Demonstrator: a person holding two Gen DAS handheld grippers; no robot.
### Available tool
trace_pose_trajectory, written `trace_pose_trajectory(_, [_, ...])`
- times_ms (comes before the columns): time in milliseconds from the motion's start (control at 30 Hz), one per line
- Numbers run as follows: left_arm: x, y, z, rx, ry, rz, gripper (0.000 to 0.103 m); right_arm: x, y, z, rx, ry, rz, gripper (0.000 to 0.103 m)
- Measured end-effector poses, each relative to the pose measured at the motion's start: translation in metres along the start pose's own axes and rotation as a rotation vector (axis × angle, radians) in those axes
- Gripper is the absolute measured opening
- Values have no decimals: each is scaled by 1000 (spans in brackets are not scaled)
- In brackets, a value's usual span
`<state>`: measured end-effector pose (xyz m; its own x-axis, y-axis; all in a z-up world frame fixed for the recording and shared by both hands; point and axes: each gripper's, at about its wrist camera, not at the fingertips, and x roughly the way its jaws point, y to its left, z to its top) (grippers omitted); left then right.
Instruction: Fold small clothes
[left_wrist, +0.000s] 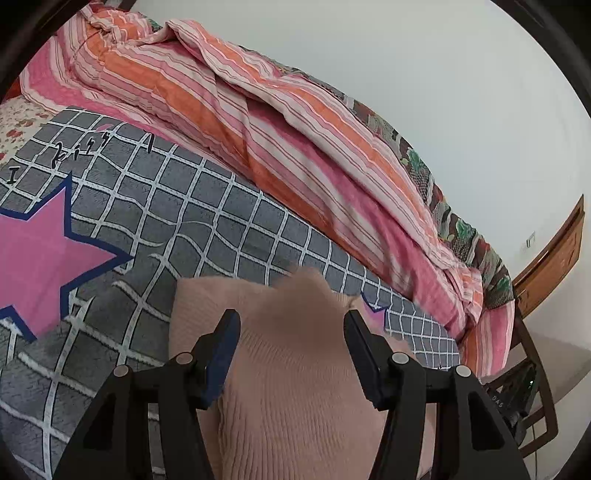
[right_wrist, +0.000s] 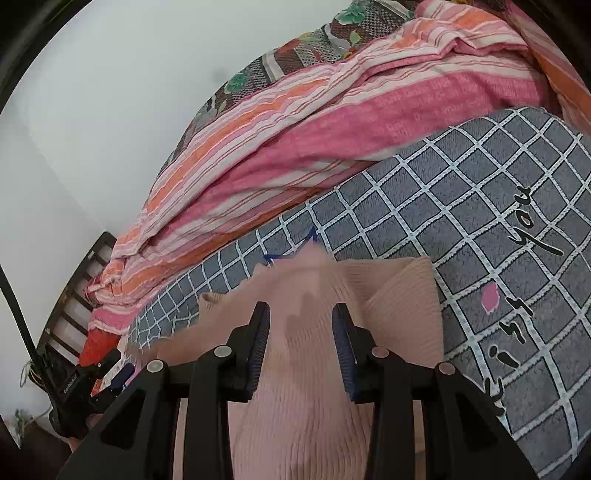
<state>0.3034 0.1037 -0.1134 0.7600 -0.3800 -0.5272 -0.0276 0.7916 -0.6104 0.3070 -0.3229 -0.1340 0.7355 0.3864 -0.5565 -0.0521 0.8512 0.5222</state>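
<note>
A pale pink ribbed knit garment (left_wrist: 288, 354) lies on a grey checked blanket (left_wrist: 192, 221) on a bed. In the left wrist view my left gripper (left_wrist: 291, 321) stands open, its fingers on either side of a raised, blurred fold of the knit. In the right wrist view the same garment (right_wrist: 306, 369) runs between the fingers of my right gripper (right_wrist: 300, 317), which is also open with knit bunched up between the jaws. The other gripper (right_wrist: 96, 373) shows at the lower left there. The garment's near part is hidden under both grippers.
A pink and orange striped quilt (left_wrist: 258, 122) is heaped along the far side of the bed, against a white wall. The blanket has pink stars (left_wrist: 40, 251) and black lettering (right_wrist: 524, 229). A wooden headboard (left_wrist: 554, 254) and a slatted bed end (right_wrist: 81, 295) bound the bed.
</note>
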Motion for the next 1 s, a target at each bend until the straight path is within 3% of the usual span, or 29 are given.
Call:
trace_pose_trajectory(233, [-23, -2, -20, 23, 25, 28, 56, -25, 7, -27, -76, 28, -64, 36])
trace_pose_trajectory(400, [-48, -5, -52, 107, 30, 74, 57, -52, 10, -52, -165, 62, -101, 37])
trace_pose_trajectory(567, [-67, 0, -91, 195, 42, 146, 58, -76, 7, -82, -250, 111, -128, 48])
trace_pose_trajectory(667, [-78, 16, -109, 138, 67, 114, 58, -83, 1, -96, -253, 139, -139, 49])
trace_pose_trajectory(833, [-81, 34, -131, 61, 101, -7, 62, -81, -9, -111, -208, 179, -94, 50])
trace_pose_trajectory(1000, [-74, 32, -130, 30, 84, -38, 66, -72, -9, -118, -152, 150, -79, 56])
